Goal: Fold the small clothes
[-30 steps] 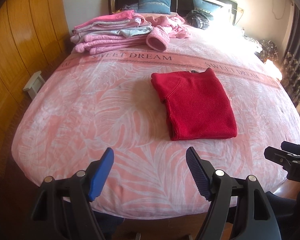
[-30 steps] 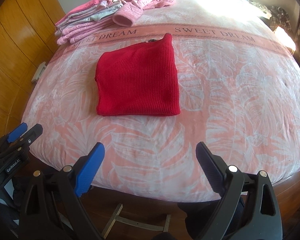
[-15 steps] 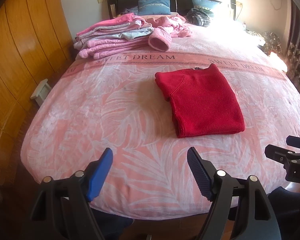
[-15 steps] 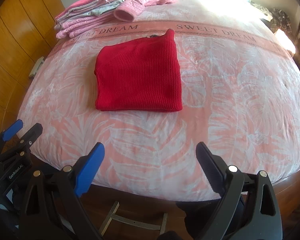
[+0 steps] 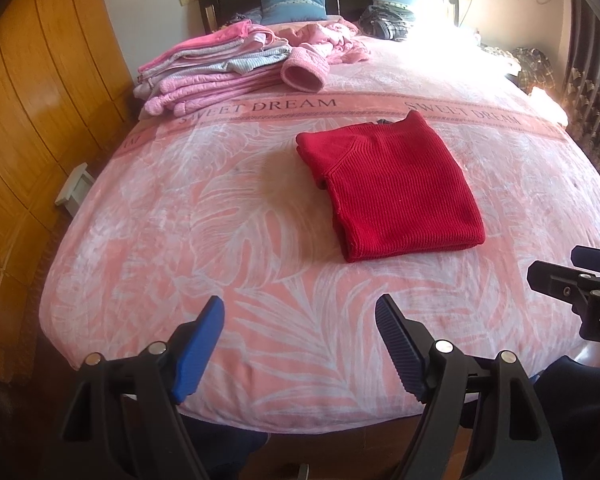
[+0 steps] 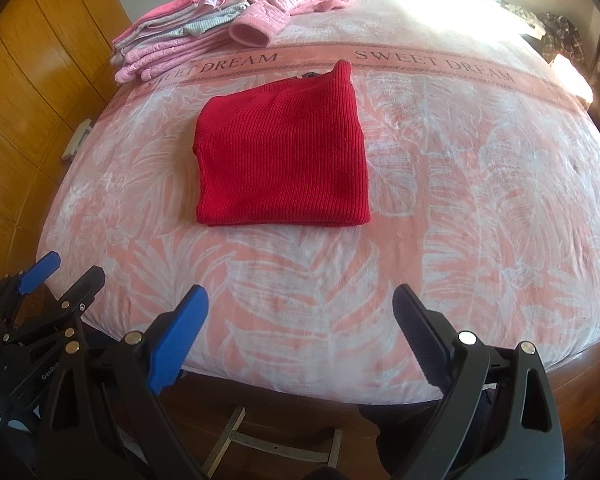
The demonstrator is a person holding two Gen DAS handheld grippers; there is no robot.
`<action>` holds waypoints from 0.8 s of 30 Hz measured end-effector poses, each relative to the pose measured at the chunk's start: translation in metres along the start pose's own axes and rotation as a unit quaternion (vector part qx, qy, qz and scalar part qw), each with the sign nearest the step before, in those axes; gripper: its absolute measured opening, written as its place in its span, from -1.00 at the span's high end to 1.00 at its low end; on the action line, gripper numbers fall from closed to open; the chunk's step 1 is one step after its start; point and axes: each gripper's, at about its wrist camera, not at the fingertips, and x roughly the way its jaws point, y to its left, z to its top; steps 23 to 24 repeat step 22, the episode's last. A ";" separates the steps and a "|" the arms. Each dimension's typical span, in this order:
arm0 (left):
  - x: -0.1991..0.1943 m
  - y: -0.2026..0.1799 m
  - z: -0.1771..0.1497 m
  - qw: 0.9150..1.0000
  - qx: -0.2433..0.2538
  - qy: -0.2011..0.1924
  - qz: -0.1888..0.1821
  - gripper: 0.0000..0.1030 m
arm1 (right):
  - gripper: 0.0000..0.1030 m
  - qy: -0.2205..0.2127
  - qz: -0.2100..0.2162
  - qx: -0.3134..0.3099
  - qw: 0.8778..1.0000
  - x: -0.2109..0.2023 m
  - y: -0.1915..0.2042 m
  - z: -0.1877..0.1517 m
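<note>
- right wrist view has the red sweater [image 6: 280, 152] folded into a rough rectangle in the upper middle of the frame, flat on the pink bedspread [image 6: 459, 200]; one corner pokes up toward the "sweet dream" band
- right gripper [image 6: 300, 328] sits low at the bottom edge, jaws spread wide with nothing between them, well apart from the sweater
- left gripper [image 5: 300, 336] in the left wrist view is likewise wide apart and empty, at the bottom of the frame over the near edge of the bed
- likely risk: the knit looks thick and layered, so a pinch on the near hem may catch only the top layer and peel the fold open
- a lift from one side alone would probably let the bundle sag and slide apart
- stack of pink clothes [image 5: 216, 68] at the upper left has a loose rolled piece [image 5: 303, 70] at its edge; setting the sweater there carelessly could tip it
- unfolded pink garment [image 5: 331, 40] near the top centre looks like it is yet to be folded
</note>
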 end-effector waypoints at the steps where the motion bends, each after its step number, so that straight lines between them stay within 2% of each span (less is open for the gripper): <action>1: 0.000 0.000 0.000 1.000 0.000 0.000 0.000 -0.52 | -0.82 0.001 -0.004 0.003 1.000 0.001 -0.001 0.000; 24: 0.001 0.005 0.003 1.000 -0.009 -0.002 -0.003 -0.59 | -0.83 0.005 -0.032 0.006 0.999 0.006 -0.006 -0.001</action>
